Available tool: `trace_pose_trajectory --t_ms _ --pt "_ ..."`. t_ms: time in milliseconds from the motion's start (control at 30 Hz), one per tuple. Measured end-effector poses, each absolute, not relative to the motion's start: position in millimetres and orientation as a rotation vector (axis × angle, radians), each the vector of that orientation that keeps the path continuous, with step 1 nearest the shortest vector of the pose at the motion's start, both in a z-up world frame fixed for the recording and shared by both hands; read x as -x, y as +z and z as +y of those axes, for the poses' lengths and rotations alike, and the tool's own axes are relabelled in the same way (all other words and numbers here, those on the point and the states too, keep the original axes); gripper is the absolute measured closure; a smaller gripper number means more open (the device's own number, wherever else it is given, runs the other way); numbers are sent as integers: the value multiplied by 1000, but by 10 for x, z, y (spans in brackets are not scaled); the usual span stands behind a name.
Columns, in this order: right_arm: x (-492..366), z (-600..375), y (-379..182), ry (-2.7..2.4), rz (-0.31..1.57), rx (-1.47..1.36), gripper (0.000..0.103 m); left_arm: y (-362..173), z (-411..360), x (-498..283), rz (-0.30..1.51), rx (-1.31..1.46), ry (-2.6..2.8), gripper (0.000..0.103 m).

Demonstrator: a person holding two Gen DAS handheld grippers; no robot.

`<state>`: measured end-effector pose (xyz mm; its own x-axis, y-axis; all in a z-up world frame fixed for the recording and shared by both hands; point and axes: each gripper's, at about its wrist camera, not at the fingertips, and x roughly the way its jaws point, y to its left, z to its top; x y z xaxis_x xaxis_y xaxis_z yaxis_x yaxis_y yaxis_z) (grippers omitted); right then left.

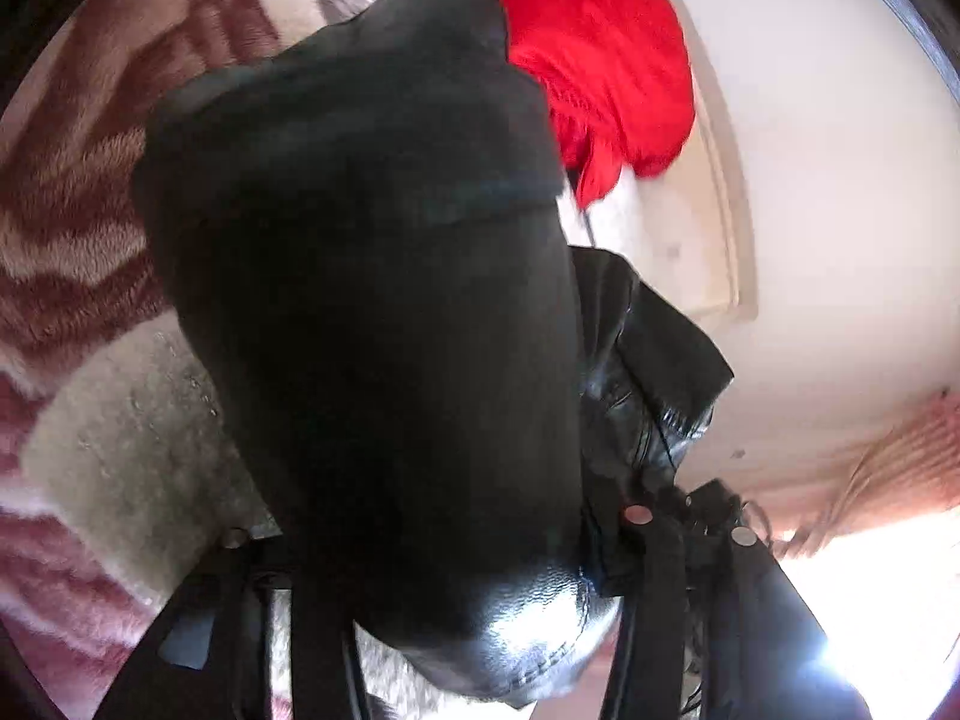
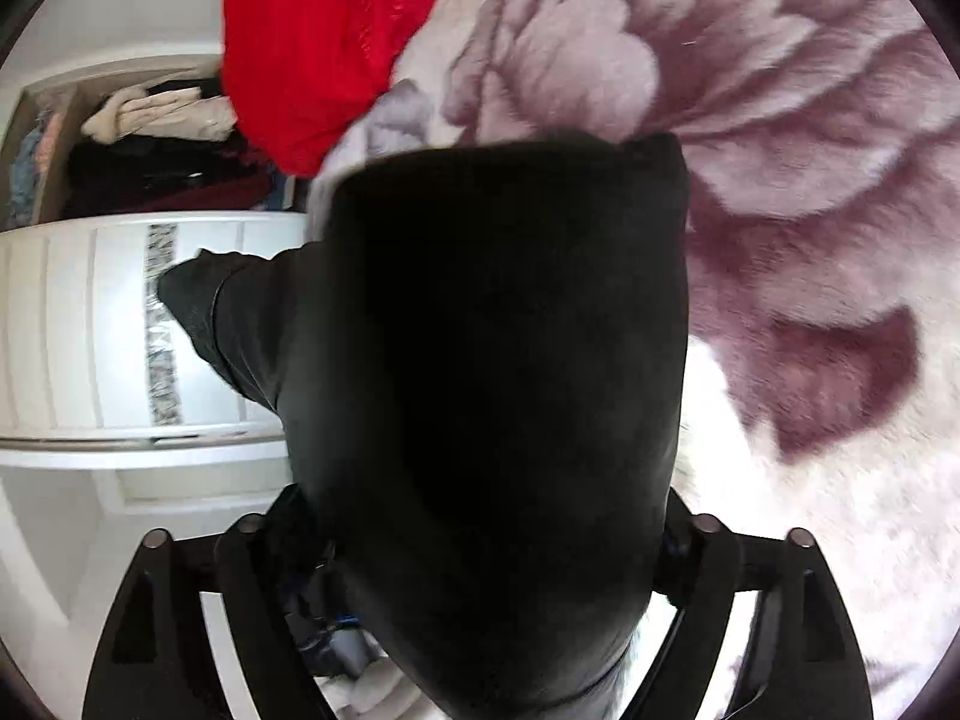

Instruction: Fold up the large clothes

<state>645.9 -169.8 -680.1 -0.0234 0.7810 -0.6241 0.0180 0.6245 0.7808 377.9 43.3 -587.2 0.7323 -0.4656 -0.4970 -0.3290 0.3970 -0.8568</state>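
Note:
A black leather garment (image 1: 372, 300) fills the middle of the left wrist view and hangs from my left gripper (image 1: 480, 612), which is shut on its shiny edge. The same black garment (image 2: 498, 390) fills the right wrist view, and my right gripper (image 2: 492, 630) is shut on it. The fingertips of both grippers are hidden under the fabric. The garment is held above a plush floral blanket (image 2: 780, 150), also seen in the left wrist view (image 1: 72, 210).
A red garment (image 1: 600, 60) lies on the blanket beyond the black one; it also shows in the right wrist view (image 2: 312, 42). A white wardrobe (image 2: 78, 330) with an open shelf of clothes (image 2: 156, 138) stands to the left. A white wall (image 1: 840, 210) is at right.

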Motion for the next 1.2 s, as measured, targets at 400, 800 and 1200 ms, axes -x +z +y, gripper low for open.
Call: trace_pose_trajectory --t_ms 400,800,1200 --pt "-5200 -1679 -5677 158 1218 -53 2 -4798 195 -3266 882 576 89 0" --pt "-3456 -1387 -4417 -76 1097 33 1 -3734 521 -3051 925 73 94 1" --pt "-1716 -1307 -2585 -156 924 54 1 -2536 288 -1977 834 -3 0 1"
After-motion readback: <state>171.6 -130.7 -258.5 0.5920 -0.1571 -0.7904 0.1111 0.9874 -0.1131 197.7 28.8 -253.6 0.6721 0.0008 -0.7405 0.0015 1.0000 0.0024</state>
